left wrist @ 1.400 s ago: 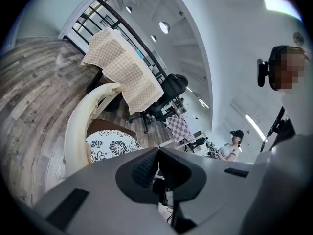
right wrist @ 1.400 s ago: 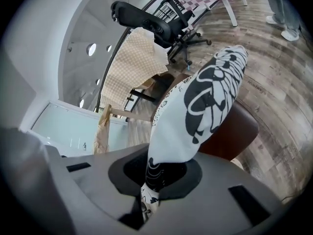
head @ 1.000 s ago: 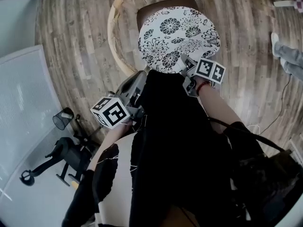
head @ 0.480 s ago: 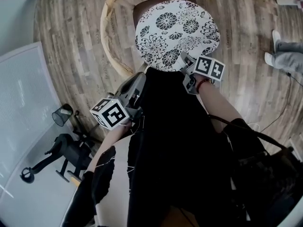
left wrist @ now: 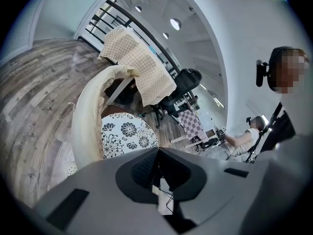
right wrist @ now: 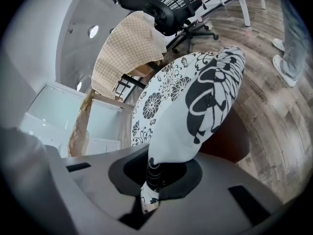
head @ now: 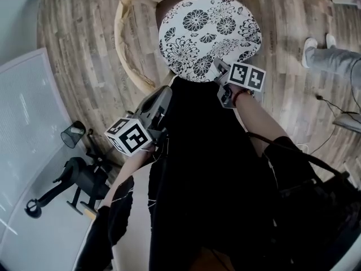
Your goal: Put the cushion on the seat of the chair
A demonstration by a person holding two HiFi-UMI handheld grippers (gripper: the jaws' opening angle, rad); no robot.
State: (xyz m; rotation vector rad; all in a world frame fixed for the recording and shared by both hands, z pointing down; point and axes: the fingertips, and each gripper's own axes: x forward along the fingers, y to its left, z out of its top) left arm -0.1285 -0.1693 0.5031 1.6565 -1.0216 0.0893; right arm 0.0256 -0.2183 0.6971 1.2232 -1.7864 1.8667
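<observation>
the step in hand is setting the cushion (head: 206, 33) down. the right claw (head: 220, 69) is clamped on its near edge and holds it over the brown chair seat (right wrist: 230, 138); whether it touches yet i cannot tell. the left claw (head: 165, 94) is together with nothing in it, just beside the cushion's edge. the next move calls for lowering the cushion flat and centred, then letting go.

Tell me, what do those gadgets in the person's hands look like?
Both are smooth grey plastic tools. The left tongs and right tongs end in grey jaws with dark, textured inner pads. Each tool carries a white cube printed with black square patterns: the left cube and the right cube. The person wears black clothing and a red band at the right wrist.
</observation>
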